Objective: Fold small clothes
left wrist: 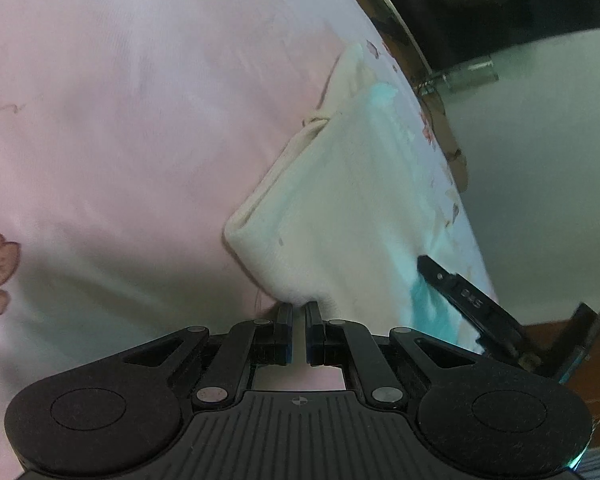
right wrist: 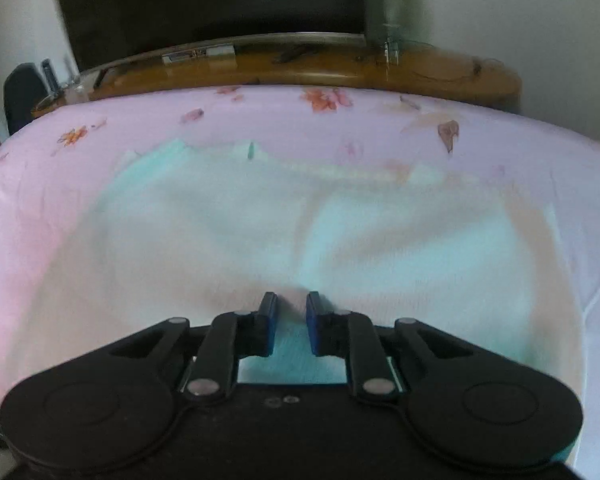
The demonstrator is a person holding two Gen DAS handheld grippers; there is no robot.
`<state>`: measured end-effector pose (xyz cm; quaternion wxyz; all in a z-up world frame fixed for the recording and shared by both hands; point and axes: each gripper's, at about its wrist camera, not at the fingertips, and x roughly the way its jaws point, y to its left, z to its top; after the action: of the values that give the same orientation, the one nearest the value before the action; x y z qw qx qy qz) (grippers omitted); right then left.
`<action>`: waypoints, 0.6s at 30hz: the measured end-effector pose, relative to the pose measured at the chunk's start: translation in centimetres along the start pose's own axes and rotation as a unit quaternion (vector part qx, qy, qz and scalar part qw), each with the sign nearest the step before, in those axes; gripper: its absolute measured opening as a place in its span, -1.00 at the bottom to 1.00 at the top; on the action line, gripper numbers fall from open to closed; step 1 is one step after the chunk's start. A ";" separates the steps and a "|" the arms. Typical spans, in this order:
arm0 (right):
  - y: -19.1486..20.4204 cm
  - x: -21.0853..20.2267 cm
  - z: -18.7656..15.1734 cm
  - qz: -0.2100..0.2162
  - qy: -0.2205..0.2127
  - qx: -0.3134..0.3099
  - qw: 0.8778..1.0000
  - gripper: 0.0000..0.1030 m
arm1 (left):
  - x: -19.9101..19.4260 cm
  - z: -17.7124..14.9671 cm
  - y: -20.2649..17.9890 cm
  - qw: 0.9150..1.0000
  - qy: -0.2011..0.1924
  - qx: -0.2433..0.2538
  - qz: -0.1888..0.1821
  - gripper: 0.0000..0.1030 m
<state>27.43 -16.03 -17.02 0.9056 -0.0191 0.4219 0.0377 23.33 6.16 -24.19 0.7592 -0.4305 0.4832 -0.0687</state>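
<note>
A small white garment (left wrist: pixel 340 200) with teal patches lies folded on the pink flowered sheet (left wrist: pixel 120 120). My left gripper (left wrist: pixel 299 308) is shut on its near corner, and the cloth bunches between the tips. At the garment's right edge, one of the right gripper's fingers (left wrist: pixel 452 284) rests on a teal patch. In the right wrist view the garment (right wrist: pixel 260 220) spreads wide ahead. My right gripper (right wrist: pixel 292 300) stands narrow with a raised fold of cloth pinched between its pads, and creases run out from the tips.
The sheet (right wrist: pixel 380 128) ends at a wooden ledge (right wrist: pixel 340 68) with small items on it and a dark screen (right wrist: pixel 204 0) behind it. In the left wrist view the bed's edge drops off to the right, towards a pale wall and a brown floor (left wrist: pixel 560 336).
</note>
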 end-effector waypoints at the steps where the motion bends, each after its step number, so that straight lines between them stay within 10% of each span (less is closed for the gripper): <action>1: -0.1 -0.2 0.3 0.008 0.003 0.007 1.000 -0.61 | 0.2 0.0 0.3 1.000 -0.002 -0.009 -0.009 -0.93; 10: -1.1 -0.6 -0.1 0.039 0.001 0.034 0.999 -0.60 | -0.7 -1.7 1.9 0.994 -0.025 -0.069 -0.082 -0.91; 12: -1.1 -0.7 -0.3 0.040 0.001 0.035 0.999 -0.60 | -0.5 -1.9 2.2 0.992 -0.017 -0.089 -0.087 -0.50; 13: -1.1 -0.7 -0.2 0.040 0.001 0.037 0.999 -0.60 | -0.4 -1.9 2.1 0.991 -0.025 -0.097 -0.089 0.25; 14: -1.1 -0.8 -0.2 0.041 0.002 0.038 0.998 -0.60 | -0.9 -2.4 2.1 0.986 -0.050 -0.100 -0.120 0.56; 18: -1.2 -1.5 0.1 0.040 -0.008 0.047 0.998 -0.59 | -1.9 -2.8 0.5 0.989 -0.096 -0.056 -0.095 0.97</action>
<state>26.62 -17.32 -15.82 0.9065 0.0402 0.4168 0.0540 19.92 5.85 -23.74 0.7667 -0.5211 0.3682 -0.0717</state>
